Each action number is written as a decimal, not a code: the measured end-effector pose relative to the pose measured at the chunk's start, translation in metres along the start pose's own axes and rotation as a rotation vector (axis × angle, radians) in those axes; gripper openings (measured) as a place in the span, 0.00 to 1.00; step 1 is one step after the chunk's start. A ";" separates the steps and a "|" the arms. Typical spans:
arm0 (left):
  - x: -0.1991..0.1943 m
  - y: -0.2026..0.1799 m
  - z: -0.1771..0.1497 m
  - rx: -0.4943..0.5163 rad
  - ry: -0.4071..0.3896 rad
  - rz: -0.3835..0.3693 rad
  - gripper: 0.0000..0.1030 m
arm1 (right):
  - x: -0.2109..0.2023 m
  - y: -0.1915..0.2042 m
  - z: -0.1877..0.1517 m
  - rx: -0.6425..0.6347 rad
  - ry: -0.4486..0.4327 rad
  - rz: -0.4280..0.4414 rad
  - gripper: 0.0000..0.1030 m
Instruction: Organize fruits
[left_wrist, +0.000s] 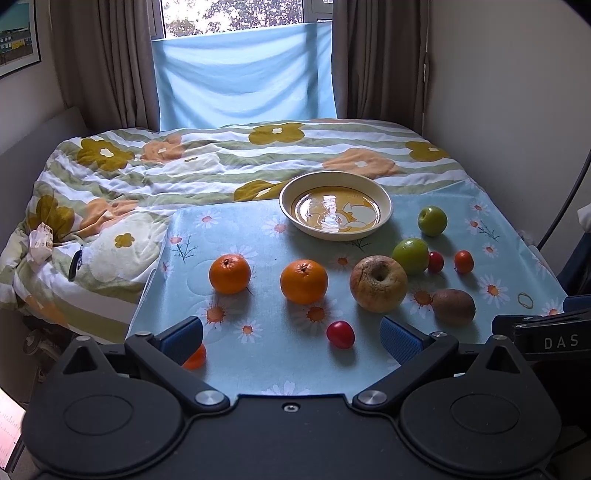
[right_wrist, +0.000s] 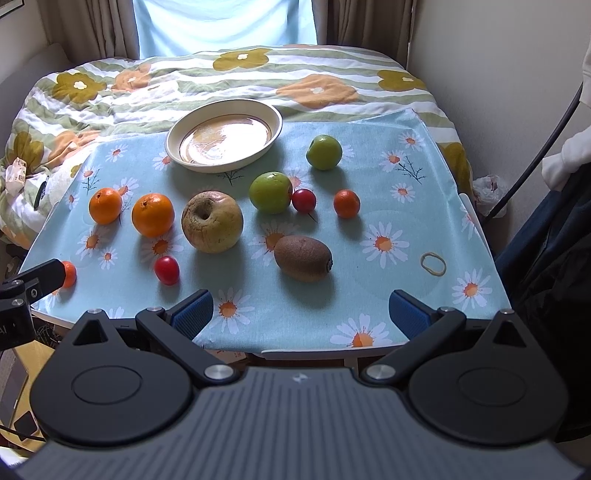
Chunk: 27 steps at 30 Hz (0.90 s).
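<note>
Around the empty bowl (right_wrist: 223, 134) at the bench's far edge, fruit lies scattered: two oranges (right_wrist: 153, 214) to its near left, a wrinkled apple (right_wrist: 211, 221) just in front, green apples (right_wrist: 270, 192) and a kiwi (right_wrist: 303, 258) to its near right. Both the left tool (left_wrist: 291, 338) and right tool (right_wrist: 301, 314) hang released, holding nothing. The oranges look firm and rollable, best pinched across the middle; the small red tomatoes (right_wrist: 167, 270) probably bruise easily.

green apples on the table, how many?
2. One green apple sits right of the bowl; the other is nearer, touching a small red fruit. None seem hidden.
</note>
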<state>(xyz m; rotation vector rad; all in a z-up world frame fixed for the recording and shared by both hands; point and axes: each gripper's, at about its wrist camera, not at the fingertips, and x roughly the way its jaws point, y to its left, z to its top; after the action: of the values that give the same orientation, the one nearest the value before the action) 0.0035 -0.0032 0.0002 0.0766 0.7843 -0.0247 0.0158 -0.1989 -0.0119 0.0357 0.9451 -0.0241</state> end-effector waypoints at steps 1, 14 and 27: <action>0.000 0.000 0.000 -0.001 0.000 0.000 1.00 | 0.000 0.000 -0.001 0.001 0.000 0.001 1.00; 0.002 0.000 0.000 0.001 0.004 -0.001 1.00 | 0.002 -0.001 -0.002 -0.004 -0.004 -0.001 1.00; 0.002 -0.002 0.003 0.003 -0.001 0.001 1.00 | 0.000 0.000 -0.002 -0.007 -0.011 -0.003 1.00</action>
<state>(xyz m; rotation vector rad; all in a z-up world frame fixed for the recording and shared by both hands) 0.0069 -0.0048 0.0004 0.0801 0.7833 -0.0246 0.0137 -0.1986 -0.0131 0.0279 0.9343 -0.0234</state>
